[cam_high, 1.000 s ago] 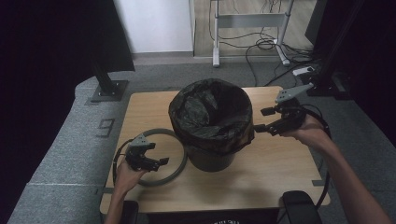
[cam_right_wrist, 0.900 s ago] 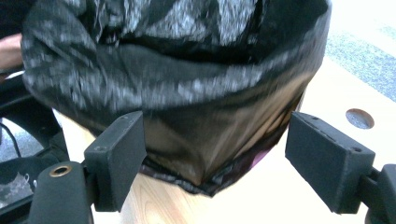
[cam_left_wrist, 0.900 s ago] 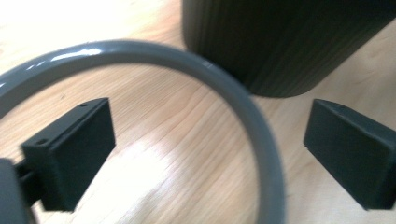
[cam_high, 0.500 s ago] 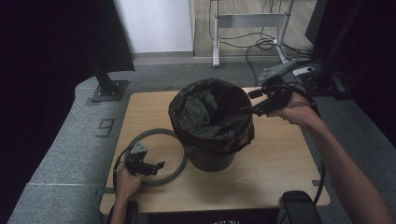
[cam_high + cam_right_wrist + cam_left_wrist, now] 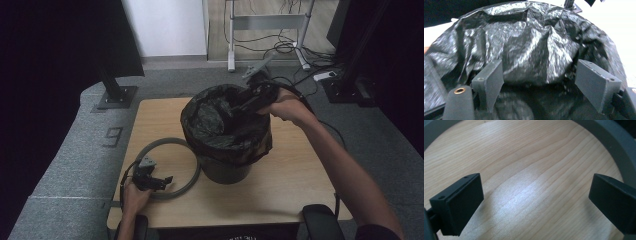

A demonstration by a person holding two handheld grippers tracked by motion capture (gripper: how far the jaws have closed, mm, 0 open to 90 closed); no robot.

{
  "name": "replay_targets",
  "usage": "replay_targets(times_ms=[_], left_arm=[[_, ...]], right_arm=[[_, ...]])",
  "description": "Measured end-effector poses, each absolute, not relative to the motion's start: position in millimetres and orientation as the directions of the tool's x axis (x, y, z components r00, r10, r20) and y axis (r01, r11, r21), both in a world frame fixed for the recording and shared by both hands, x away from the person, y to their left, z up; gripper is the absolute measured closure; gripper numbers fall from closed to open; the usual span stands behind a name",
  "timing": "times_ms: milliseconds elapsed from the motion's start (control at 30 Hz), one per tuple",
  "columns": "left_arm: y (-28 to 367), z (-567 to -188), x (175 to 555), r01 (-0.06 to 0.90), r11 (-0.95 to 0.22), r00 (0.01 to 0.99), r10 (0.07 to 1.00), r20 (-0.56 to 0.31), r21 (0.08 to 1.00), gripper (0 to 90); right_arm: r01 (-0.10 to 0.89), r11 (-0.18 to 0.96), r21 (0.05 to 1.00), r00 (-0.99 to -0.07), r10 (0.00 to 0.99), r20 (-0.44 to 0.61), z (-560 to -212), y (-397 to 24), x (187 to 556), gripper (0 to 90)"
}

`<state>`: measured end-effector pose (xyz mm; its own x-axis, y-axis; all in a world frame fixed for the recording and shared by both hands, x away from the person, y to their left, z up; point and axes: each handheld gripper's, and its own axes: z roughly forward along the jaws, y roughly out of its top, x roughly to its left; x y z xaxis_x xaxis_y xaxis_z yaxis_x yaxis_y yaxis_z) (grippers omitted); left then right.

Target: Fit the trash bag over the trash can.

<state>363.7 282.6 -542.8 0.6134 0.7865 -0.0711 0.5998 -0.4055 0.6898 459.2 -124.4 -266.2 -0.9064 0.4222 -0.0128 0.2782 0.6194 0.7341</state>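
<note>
The right gripper (image 5: 239,102) hangs over the far right rim of the bin (image 5: 226,170), its jaws spread wide and pointed down into the mouth; in the right gripper view the two dark pads (image 5: 489,80) stand apart with nothing pinched between them, the crinkled black bin liner (image 5: 534,50) bulging just beyond and below them. Whether a pad brushes the plastic cannot be told. The liner (image 5: 225,125) is folded over the bin's rim and drapes partway down its dark outer wall. The bin stands upright near the middle of the wooden table (image 5: 290,180). The left gripper (image 5: 159,181) sits low at the near left corner, released as well: in the left gripper view its pads (image 5: 461,202) are well apart over bare wood grain, with the grey ring (image 5: 614,147) curving around them at the upper right. From above, that ring (image 5: 187,150) lies flat on the table just beside the bin's left side, and the left gripper rests at its near edge. The only writing to be read is a large "9" (image 5: 114,136) marked on the grey floor left of the table; no brand or label shows on the bin or liner.
</note>
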Motion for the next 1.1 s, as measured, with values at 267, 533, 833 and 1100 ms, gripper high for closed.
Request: replay_targets(times_ms=[267,533,833,1100], left_arm=[[279.5,-545.8,364.9,0.604,-0.432,0.62,0.782,-0.055,0.669,0.0],[278.5,-546.1,364.9,0.606,-0.445,0.629,0.776,-0.055,0.66,0.0],[276.1,-546.3,365.0,0.601,-0.458,0.637,0.769,-0.047,0.655,0.0],[274.3,-546.8,364.5,0.598,-0.468,0.637,0.771,-0.03,0.651,0.0]], right_arm=[[0.262,0.686,0.679,-0.929,0.37,-0.016,-292.1,-66.5,473.7,21.4],[0.279,0.755,0.593,-0.931,0.364,-0.025,-334.1,-20.6,492.9,15.4],[0.301,0.8,0.519,-0.924,0.378,-0.047,-362.6,-3.8,505.9,13.8],[0.294,0.773,0.563,-0.913,0.401,-0.073,-333.4,-22.5,497.8,14.2]])
